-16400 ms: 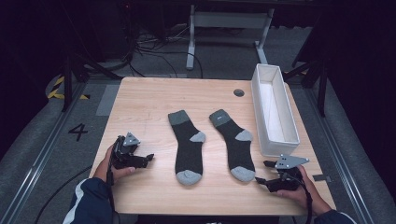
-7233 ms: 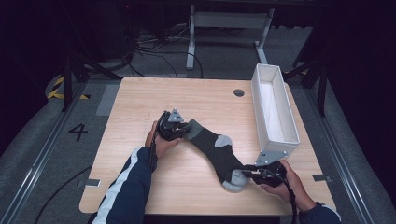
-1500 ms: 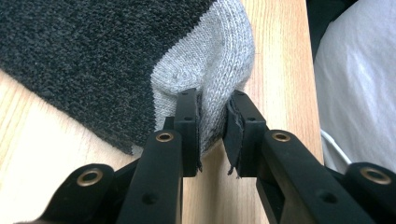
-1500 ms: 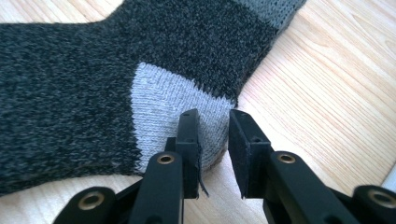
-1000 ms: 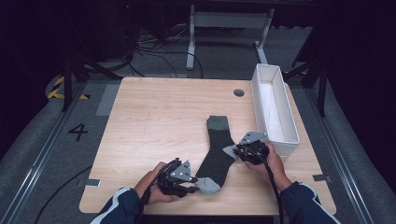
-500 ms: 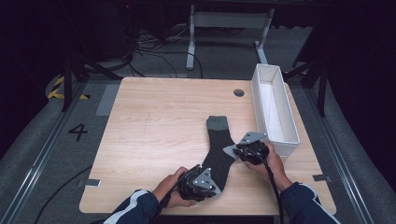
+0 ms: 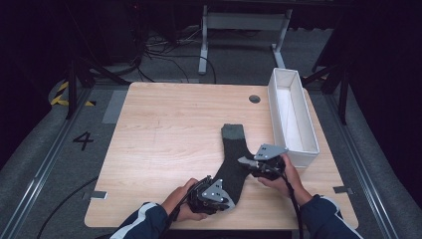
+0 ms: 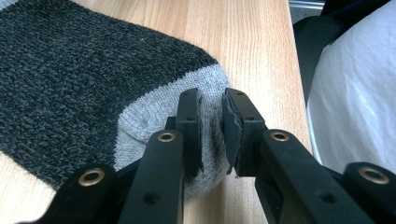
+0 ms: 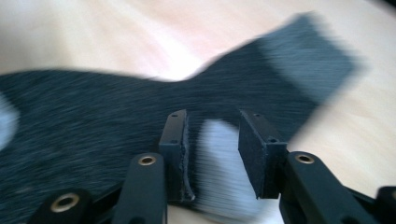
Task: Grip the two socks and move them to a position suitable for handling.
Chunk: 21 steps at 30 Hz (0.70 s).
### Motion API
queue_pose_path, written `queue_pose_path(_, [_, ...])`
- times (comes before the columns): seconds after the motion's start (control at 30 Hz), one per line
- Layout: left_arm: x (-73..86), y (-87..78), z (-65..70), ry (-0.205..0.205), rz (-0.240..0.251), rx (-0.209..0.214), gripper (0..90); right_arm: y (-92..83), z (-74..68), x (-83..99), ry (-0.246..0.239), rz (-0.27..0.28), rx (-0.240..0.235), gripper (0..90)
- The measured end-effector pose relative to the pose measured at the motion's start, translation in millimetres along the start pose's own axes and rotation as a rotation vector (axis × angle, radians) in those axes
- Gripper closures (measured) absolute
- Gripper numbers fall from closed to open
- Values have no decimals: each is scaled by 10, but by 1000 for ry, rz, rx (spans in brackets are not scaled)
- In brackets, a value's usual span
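Observation:
A dark grey sock point(image 7: 230, 152) with pale grey toe and heel lies lengthwise on the wooden table point(image 7: 164, 129), cuff pointing away. My left gripper point(image 7: 229, 198) is at the near end, shut on the pale grey toe point(image 8: 154, 112), which is bunched between its pads point(image 8: 211, 105). My right gripper point(image 7: 247, 164) sits at the sock's right edge by the heel. Its jaws have just been opening, and the pale heel patch point(image 9: 217, 158) lies between them in the blurred right gripper view point(image 9: 210, 126), with a gap at the right pad.
A long white box point(image 7: 300, 158) stands along the table's right side, close behind the right hand. A small round hole point(image 7: 254, 98) sits in the far tabletop. The near table edge runs just below both hands. Bare wood lies left of the sock.
My left hand has slid right along the near edge to the sock's toe end. The right hand has stayed by the heel.

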<state>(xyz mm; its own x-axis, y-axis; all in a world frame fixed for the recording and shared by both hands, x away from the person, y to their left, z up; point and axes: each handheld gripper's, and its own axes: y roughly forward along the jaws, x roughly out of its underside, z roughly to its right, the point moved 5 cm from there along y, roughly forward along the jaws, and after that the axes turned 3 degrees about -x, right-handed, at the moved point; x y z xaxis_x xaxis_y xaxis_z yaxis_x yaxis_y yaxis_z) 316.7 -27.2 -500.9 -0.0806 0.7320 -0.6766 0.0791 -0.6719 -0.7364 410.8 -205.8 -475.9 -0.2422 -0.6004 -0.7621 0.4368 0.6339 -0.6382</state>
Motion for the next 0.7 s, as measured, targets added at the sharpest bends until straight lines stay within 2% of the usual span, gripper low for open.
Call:
queue_pose_path(0.03, [4, -1, -10, 2, 4, 4, 773, 73, -65, 22, -17, -28, -45, 631])
queue_pose_path(0.07, [11, -3, -10, -10, 7, 7, 774, 125, -96, 48, -29, -56, -56, 629])
queue_pose_path(0.1, [13, -4, -9, -16, 11, 11, 774, 172, -107, 74, -41, -76, -54, 629])
queue_pose_path(0.17, [30, -19, -12, -19, 6, 17, 774, 174, -65, 83, -21, -75, -54, 630])
queue_pose_path(0.27, [55, -44, -34, -21, 4, 32, 776, 135, 78, 124, 14, -117, 45, 619])
queue_pose_path(0.3, [59, -44, -35, -29, 9, 35, 776, 118, 106, 133, 51, -114, 39, 619])
queue_pose_path(0.33, [61, -45, -35, -33, 10, 33, 776, 104, 130, 139, 67, -119, 60, 620])
queue_pose_path(0.47, [57, -43, -38, -21, 7, 35, 776, 52, 145, 98, 40, -124, 135, 628])
queue_pose_path(0.53, [60, -43, -38, -26, 8, 37, 776, 17, 145, 72, 33, -101, 156, 649])
queue_pose_path(0.6, [63, -45, -39, -29, 9, 39, 776, -22, 178, 58, 19, -100, 236, 634])
queue_pose_path(0.63, [64, -44, -40, -34, 12, 43, 776, -44, 192, 50, 31, -84, 242, 646])
queue_pose_path(0.67, [66, -45, -44, -30, 10, 45, 776, -62, 196, 41, 52, -58, 222, 649])
queue_pose_path(0.7, [66, -46, -46, -29, 9, 46, 776, -72, 178, 30, 55, -31, 176, 650])
